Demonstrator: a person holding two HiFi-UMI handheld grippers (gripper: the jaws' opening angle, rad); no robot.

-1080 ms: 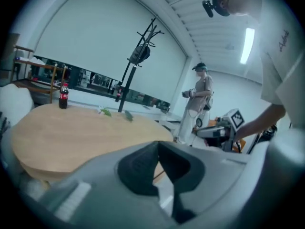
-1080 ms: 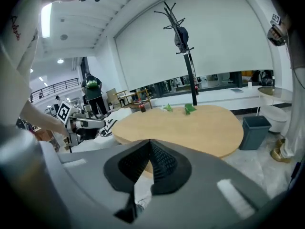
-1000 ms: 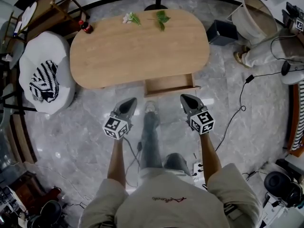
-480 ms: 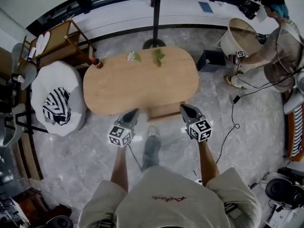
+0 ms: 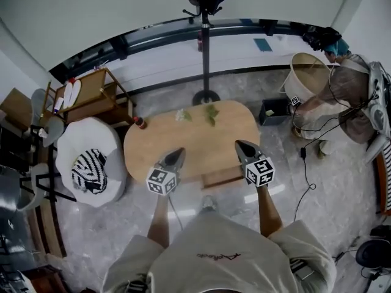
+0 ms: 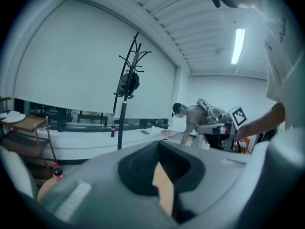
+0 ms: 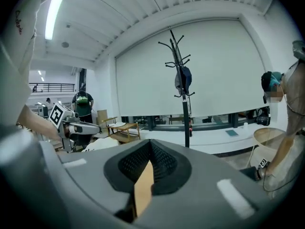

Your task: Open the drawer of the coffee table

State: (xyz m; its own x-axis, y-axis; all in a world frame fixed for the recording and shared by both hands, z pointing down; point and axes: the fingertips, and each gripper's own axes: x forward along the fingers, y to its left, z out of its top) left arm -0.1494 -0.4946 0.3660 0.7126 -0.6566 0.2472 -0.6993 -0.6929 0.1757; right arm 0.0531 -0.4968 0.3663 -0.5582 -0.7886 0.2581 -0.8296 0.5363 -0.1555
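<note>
The oval wooden coffee table [image 5: 195, 136] stands on the grey floor in the head view. Its drawer [image 5: 221, 177] is pulled out from the near edge, partly hidden between my arms. Both grippers hang in the air above the table's near side, well clear of it. My left gripper [image 5: 178, 152] is shut and holds nothing; my right gripper [image 5: 239, 144] is also shut and empty. In the left gripper view the jaws [image 6: 159, 151] meet, with the right gripper [image 6: 224, 125] off to the side. The right gripper view shows the same shut jaws [image 7: 150, 151].
A white armchair [image 5: 107, 148] with a striped cloth [image 5: 87, 170] sits left of the table. A cola bottle [image 5: 140, 122], a flower [image 5: 182, 115] and a leaf [image 5: 211, 112] lie on the far edge. Behind are a coat stand [image 5: 206, 41] and wooden rack [image 5: 91, 96]; a person [image 5: 348, 96] bends at right.
Both grippers have risen together, still shut and empty. The head camera has risen too, so the table and its pulled-out drawer look smaller and farther below.
</note>
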